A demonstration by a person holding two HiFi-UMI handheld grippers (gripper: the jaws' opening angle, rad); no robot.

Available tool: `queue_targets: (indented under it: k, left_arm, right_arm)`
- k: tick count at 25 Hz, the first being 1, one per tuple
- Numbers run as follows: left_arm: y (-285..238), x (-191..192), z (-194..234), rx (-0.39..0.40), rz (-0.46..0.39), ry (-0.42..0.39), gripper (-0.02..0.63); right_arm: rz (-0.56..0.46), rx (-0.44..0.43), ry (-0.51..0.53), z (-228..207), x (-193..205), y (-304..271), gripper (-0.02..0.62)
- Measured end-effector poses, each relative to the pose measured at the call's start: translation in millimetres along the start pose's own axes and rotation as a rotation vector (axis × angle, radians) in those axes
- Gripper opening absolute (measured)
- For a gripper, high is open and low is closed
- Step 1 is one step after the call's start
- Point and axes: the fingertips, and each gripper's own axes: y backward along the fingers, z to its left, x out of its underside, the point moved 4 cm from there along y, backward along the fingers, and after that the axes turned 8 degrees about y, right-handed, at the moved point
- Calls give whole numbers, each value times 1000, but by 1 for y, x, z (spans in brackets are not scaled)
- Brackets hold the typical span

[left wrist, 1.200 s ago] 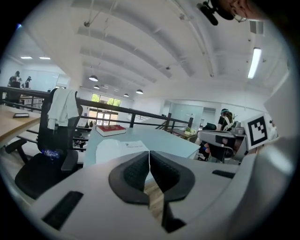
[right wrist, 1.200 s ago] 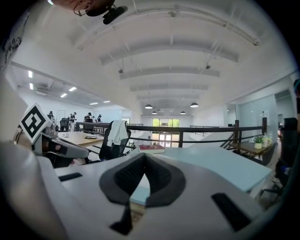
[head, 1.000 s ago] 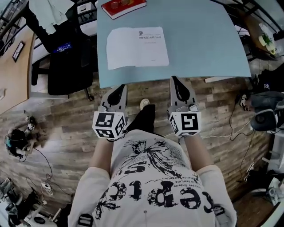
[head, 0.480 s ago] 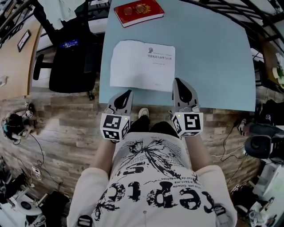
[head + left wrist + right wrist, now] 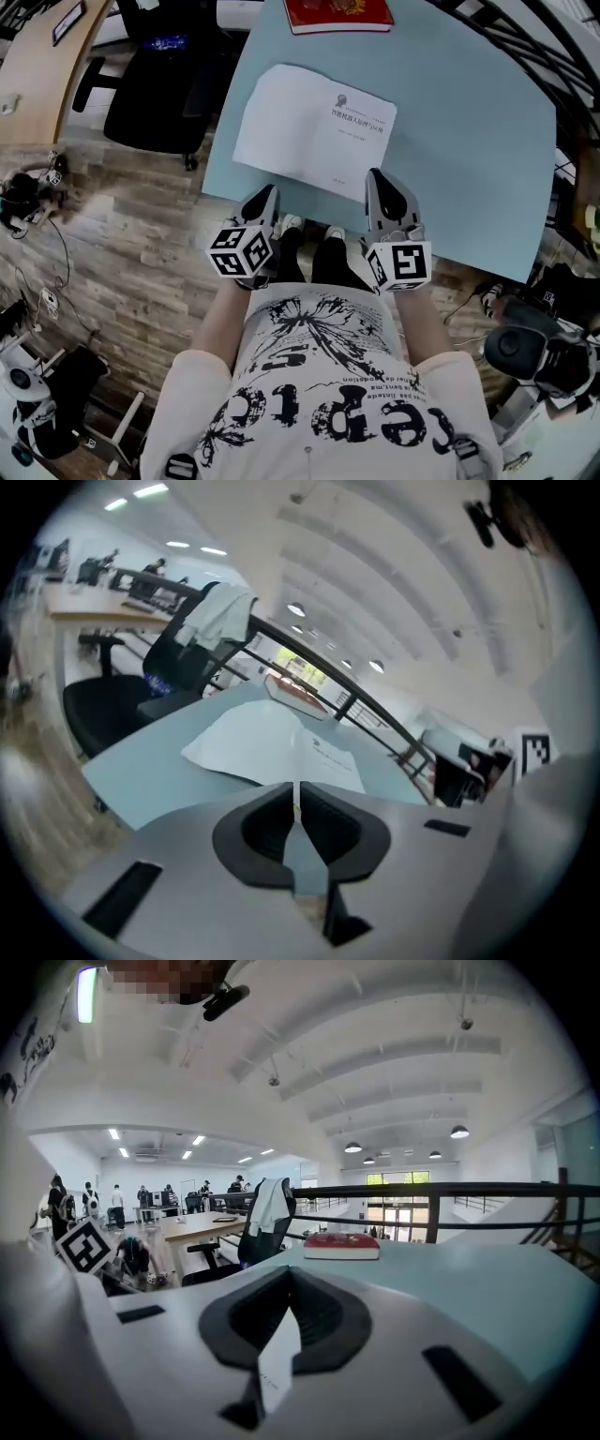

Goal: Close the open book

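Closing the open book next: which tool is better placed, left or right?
Right, probably. The right tool has its tip over the open book, on the printed right page near its corner. The left tool sits just short of the near edge. Both are shut.

White butterfly-print T-shirt (image 5: 319, 375), grey left gripper (image 5: 267, 195) and right gripper (image 5: 377, 180)

Grey left gripper (image 5: 265, 193), grey right gripper (image 5: 376, 178): moved from over wood-plank floor (image 5: 141, 234) to pale-blue table (image 5: 469, 141) edge, beside open white book (image 5: 314, 131); left one rolled.
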Motion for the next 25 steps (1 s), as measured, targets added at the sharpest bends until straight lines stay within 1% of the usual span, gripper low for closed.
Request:
queue_targets:
  k: [2, 3, 4, 5, 6, 8, 11, 15, 19, 20, 21, 22, 23, 25]
  left_arm:
    - [-7, 2, 6, 9, -19, 173, 22]
    - [-11, 4, 9, 17, -22, 251, 40]
    - [-15, 6, 12, 25, -24, 323, 91]
    - [-19, 8, 16, 34, -31, 390, 122]
    - [-22, 8, 18, 43, -44, 449, 126]
    - [-26, 6, 23, 59, -79, 540, 144]
    - [-28, -1, 32, 70, -119, 641, 152]
    - [-35, -2, 44, 70, -132, 750, 156]
    - [-42, -4, 52, 91, -163, 858, 149]
    - [-43, -4, 54, 93, -176, 885, 114]
    - [-43, -3, 55, 94, -187, 907, 58]
    - [-43, -3, 55, 97, -195, 920, 39]
    - [-42, -2, 54, 101, -202, 923, 35]
    - [-41, -4, 51, 115, -209, 908, 28]
  right_arm:
    - [3, -21, -4, -6, 2, -3, 11]
    - [5, -27, -5, -9, 2, -5, 11]
    - [9, -33, -5, -12, 3, -6, 11]
    - [12, -37, -3, -14, 4, -7, 11]
    - [15, -41, -1, -16, 5, -8, 11]
    - [20, -47, 6, -19, 5, -9, 11]
    - [30, -50, 33, -21, 4, -11, 11]
    - [31, -53, 43, -22, 3, -13, 11]
    - [26, -54, 62, -24, 1, -11, 11]
    - [26, -52, 66, -25, 0, -10, 11]
    - [26, -48, 67, -26, 0, -8, 11]
    - [26, -43, 66, -28, -1, -6, 11]
    - [25, -37, 64, -30, -1, -5, 11]
    - [24, -27, 61, -34, 0, -3, 11]
